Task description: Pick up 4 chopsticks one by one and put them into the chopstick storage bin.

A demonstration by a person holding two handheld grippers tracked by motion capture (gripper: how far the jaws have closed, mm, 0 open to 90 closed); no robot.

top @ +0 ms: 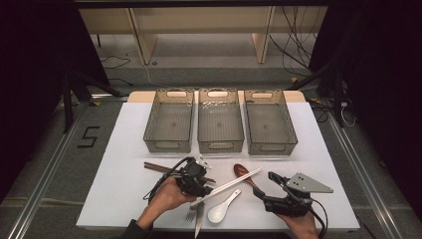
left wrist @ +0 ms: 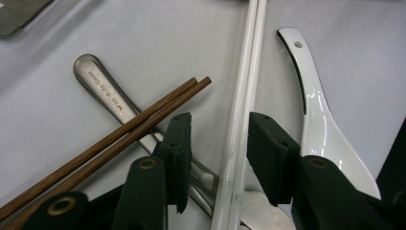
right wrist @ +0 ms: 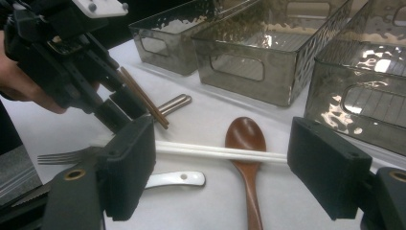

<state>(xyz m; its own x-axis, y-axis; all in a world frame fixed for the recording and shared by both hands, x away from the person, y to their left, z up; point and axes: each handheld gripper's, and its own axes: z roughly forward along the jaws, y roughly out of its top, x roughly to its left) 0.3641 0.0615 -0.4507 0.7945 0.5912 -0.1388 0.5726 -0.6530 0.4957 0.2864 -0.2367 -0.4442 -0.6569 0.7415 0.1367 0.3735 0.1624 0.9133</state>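
Note:
A pair of white chopsticks (top: pixel 234 181) (left wrist: pixel 246 96) (right wrist: pixel 210 151) lies slantwise on the white table. It crosses a wooden spoon (top: pixel 243 172) (right wrist: pixel 245 139) and a metal utensil handle (left wrist: pixel 100 84). My left gripper (top: pixel 201 182) (left wrist: pixel 218 143) points down over the chopsticks with one jaw on each side; a gap shows on the left side, so it is open. Brown chopsticks (top: pixel 157 168) (left wrist: pixel 143 115) lie just left of it. A white ceramic spoon (top: pixel 221 209) (left wrist: pixel 321 124) rests to the right. My right gripper (top: pixel 266 186) (right wrist: pixel 230 158) stands wide open near the front edge, holding nothing.
Three translucent grey bins (top: pixel 168 146) (top: pixel 220 146) (top: pixel 272 147) stand side by side at the back of the table, all without contents. A fork (top: pixel 190 215) and a knife (top: pixel 199 224) lie at the front edge. Dark floor surrounds the table.

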